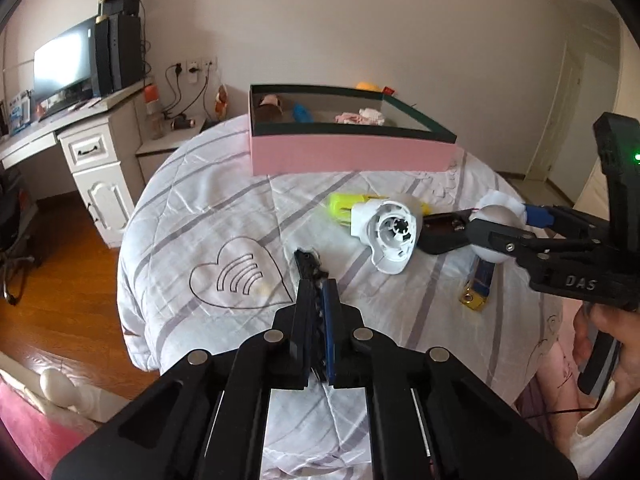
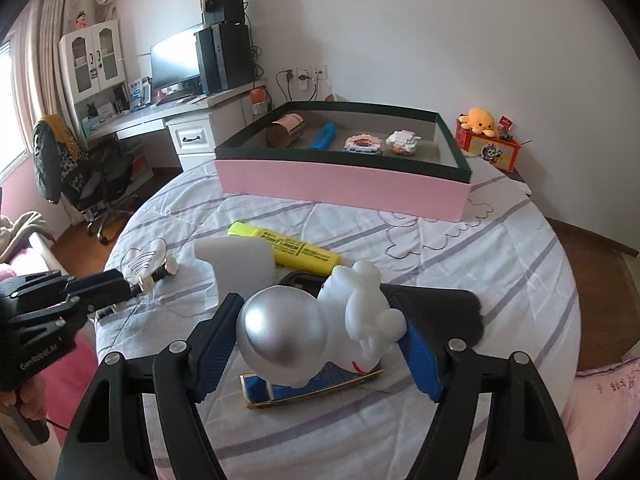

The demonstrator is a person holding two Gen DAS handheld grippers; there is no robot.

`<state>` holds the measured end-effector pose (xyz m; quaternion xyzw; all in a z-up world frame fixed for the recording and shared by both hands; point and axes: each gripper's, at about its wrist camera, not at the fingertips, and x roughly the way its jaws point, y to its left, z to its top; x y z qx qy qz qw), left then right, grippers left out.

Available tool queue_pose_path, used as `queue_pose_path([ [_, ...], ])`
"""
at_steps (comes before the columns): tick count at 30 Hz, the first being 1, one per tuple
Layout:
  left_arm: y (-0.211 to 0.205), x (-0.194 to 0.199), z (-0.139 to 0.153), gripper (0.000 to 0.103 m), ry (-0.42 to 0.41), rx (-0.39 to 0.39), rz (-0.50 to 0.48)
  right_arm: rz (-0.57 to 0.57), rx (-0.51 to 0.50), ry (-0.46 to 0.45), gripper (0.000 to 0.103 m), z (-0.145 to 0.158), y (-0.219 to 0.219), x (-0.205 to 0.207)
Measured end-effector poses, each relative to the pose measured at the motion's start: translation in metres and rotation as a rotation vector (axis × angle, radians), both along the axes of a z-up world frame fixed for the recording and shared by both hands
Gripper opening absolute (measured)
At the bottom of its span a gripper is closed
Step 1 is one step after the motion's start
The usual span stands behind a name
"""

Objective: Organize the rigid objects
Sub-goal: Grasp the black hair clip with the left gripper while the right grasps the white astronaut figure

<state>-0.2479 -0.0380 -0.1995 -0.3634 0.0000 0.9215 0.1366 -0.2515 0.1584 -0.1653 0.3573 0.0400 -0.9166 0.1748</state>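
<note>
Both claws are mid-pickup over the bed [image 2: 500, 264]. The right claw [image 2: 320, 340] is pinching the white astronaut figurine [image 2: 316, 320], which sits above a blue card on the quilt. The left claw [image 1: 316, 292] is pressed together on a small black clip [image 1: 306, 264]. Next, I judge, each load must be carried to the pink box [image 2: 340, 184] and released inside beside the items there.

White wall [image 2: 400, 20], wood floor [image 1: 60, 272], white desk [image 2: 192, 120] with monitor [image 2: 174, 60], curtained window [image 2: 16, 80]
</note>
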Motion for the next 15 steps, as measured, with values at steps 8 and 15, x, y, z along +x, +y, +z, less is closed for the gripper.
queue_pose_path([
  [8, 0.008, -0.004, -0.016, 0.062, -0.041, -0.101, 0.056, 0.011, -0.012, -0.008, 0.076, -0.003, 0.007, 0.003],
  [15, 0.017, -0.008, -0.026, 0.025, -0.039, -0.116, 0.036, 0.012, -0.024, -0.010, 0.076, -0.003, 0.009, 0.001],
])
